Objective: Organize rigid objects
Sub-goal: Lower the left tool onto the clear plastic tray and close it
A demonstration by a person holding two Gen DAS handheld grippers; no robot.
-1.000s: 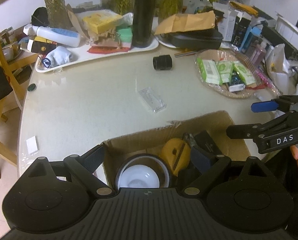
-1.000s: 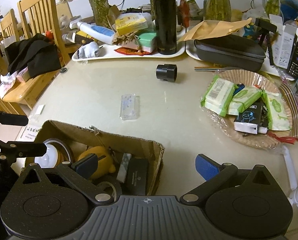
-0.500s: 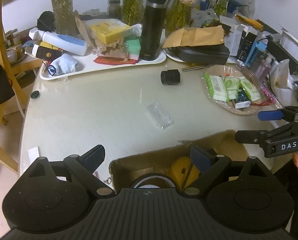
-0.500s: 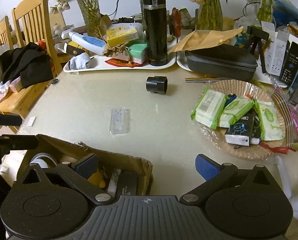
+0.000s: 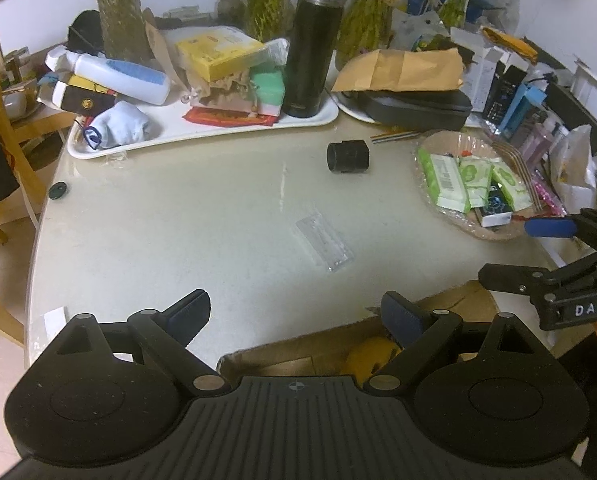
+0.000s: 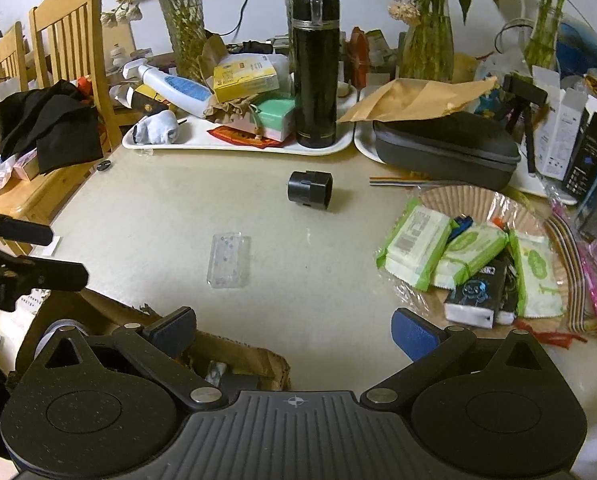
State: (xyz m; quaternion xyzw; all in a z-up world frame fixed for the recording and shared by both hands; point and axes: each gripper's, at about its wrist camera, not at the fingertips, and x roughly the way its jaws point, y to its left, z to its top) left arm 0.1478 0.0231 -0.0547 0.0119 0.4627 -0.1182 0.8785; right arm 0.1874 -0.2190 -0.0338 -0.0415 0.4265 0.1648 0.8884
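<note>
Clear flat rectangular plastic case (image 5: 325, 241) lies alone on the pale glossy counter (image 5: 170, 216), about midway between the brown cardboard box (image 5: 450, 304) at the near edge and the short black cylindrical cap (image 5: 347, 157) lying on its side farther back. Its transparency makes it hard to read; in the right wrist view the clear case (image 6: 229, 259) shows a few small dots inside, and whatever else it holds cannot be made out.

Most of the box is hidden behind the gripper bodies. Only a torn rim, a yellow rounded object (image 5: 368, 356) and, in the right view, a white round rim (image 6: 54, 330) and a dark item show.

Left gripper (image 5: 296, 312) hangs over the box's far wall with its fingers (image 5: 190, 312) spread wide, nothing between them. Right gripper (image 6: 294, 328) also has its blue-padded fingers (image 6: 412, 334) spread and empty, over the counter beside the box's right end.

Farther back stands a tall black thermos flask (image 6: 314, 68) on a white tray (image 5: 202, 132) crowded with bottles and boxes. A woven shallow basket (image 6: 478, 204) of green wipe packets sits to the right, and a wooden chair (image 6: 70, 48) stands at the left.
</note>
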